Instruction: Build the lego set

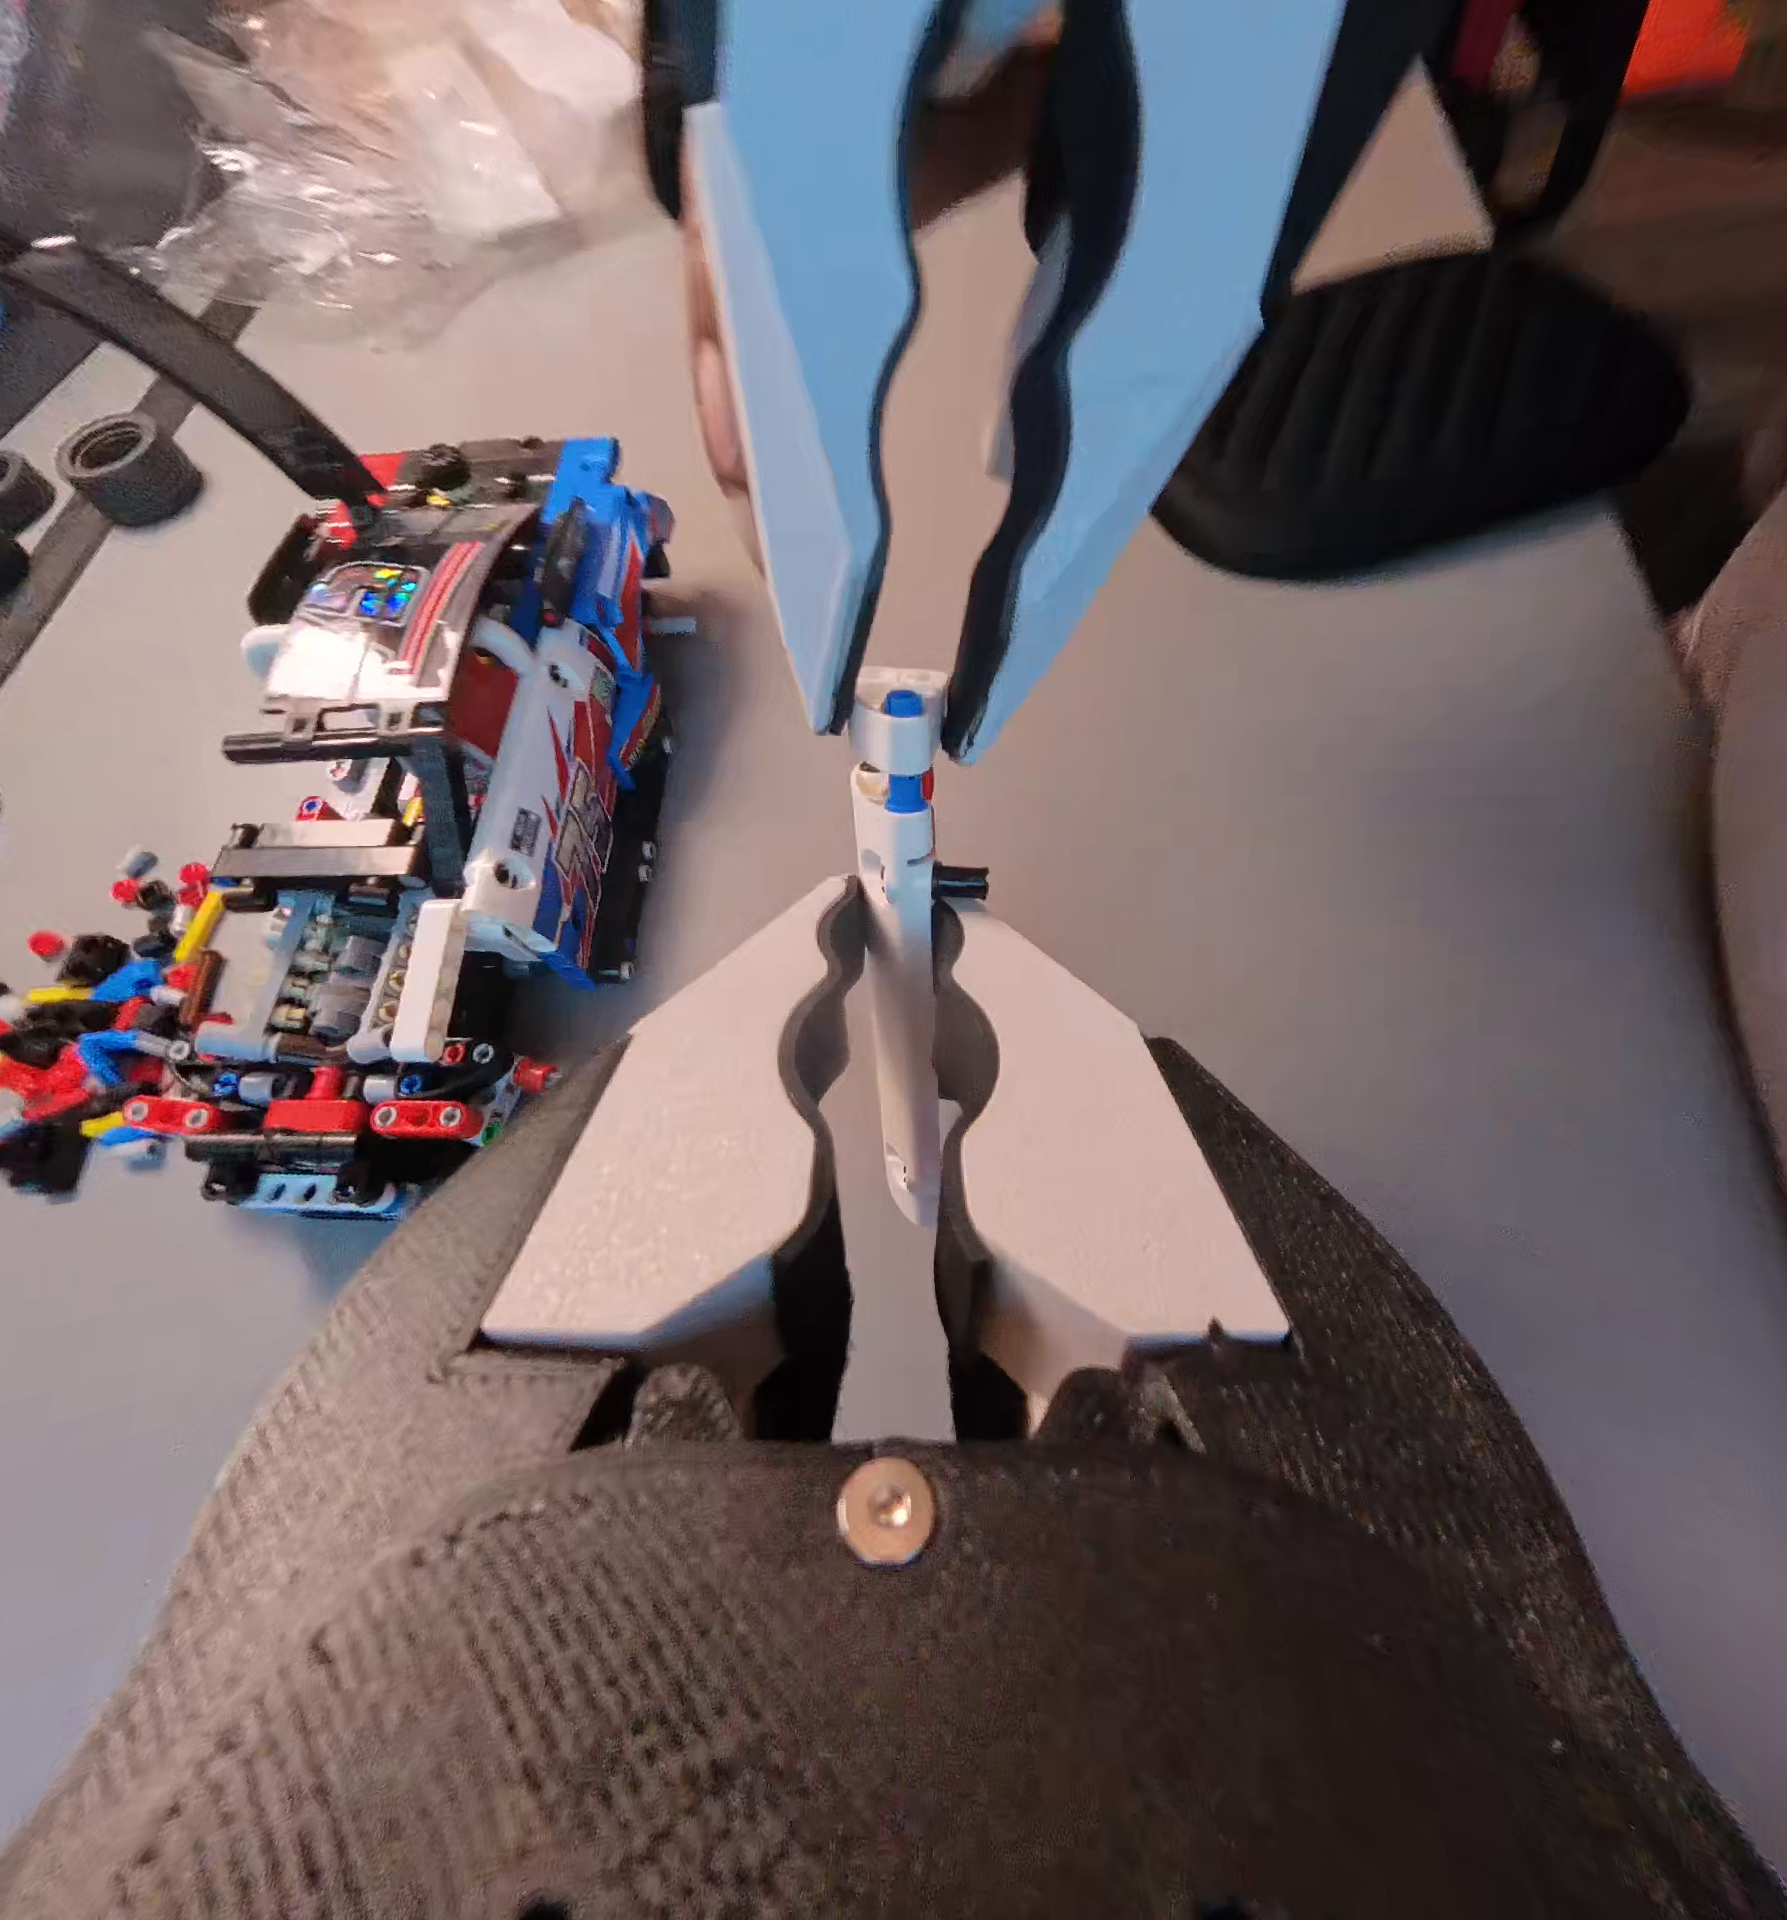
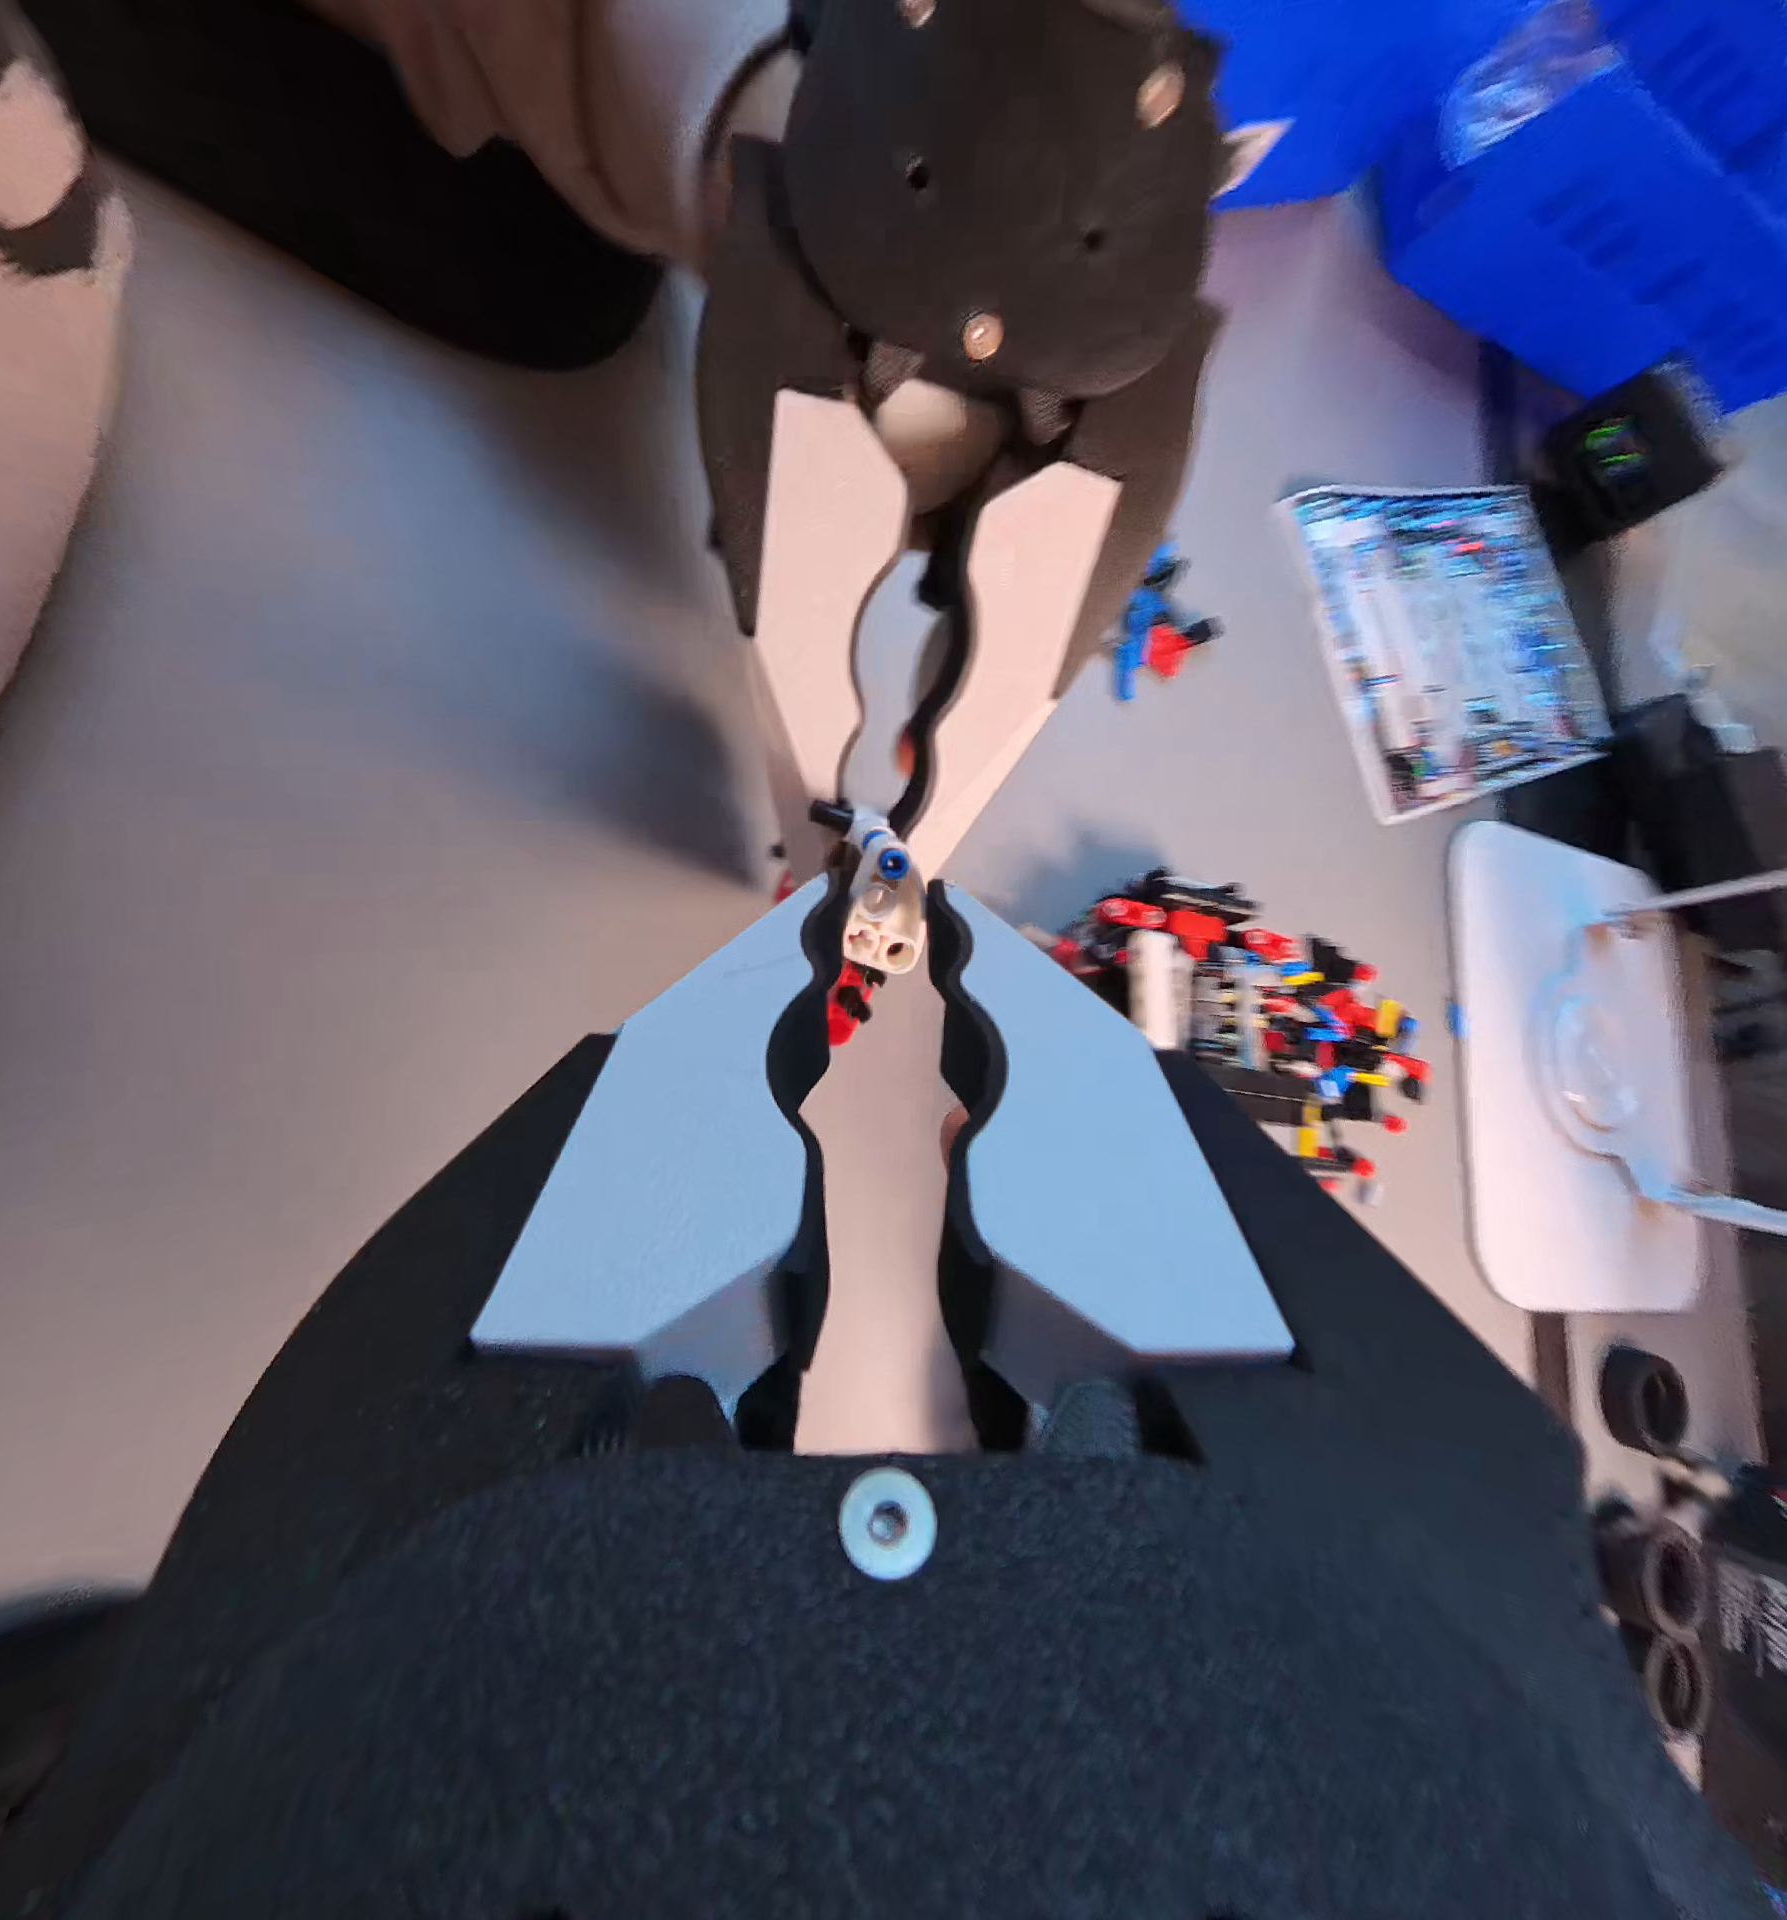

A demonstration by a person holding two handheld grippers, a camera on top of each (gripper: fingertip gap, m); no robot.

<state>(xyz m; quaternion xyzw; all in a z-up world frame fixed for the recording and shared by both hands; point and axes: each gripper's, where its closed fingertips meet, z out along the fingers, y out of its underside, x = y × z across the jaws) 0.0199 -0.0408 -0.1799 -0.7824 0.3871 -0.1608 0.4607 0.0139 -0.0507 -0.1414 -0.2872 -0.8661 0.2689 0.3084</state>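
Observation:
My left gripper (image 1: 899,894) is shut on a long white lego beam (image 1: 904,1039), held above the grey table (image 1: 1336,935). A black pin (image 1: 962,881) sticks out of the beam's side and a blue pin (image 1: 904,795) sits at its far end. My right gripper (image 1: 899,738) comes in from the top, shut on a small white connector (image 1: 899,717) that meets the beam's end. In the right wrist view, my right gripper (image 2: 876,894) holds the connector (image 2: 884,930) tip to tip with the left gripper (image 2: 884,821).
The part-built red, white and blue lego car (image 1: 453,779) lies on the table to the left, with a pile of loose pieces (image 1: 58,1029) beside it. Black tyres (image 1: 120,468) and plastic bags (image 1: 349,156) lie farther back. An instruction booklet (image 2: 1440,644), a white tray (image 2: 1564,1060) and a blue box (image 2: 1595,156) show in the right wrist view. My two grippers' fingertips are within a few centimetres of each other.

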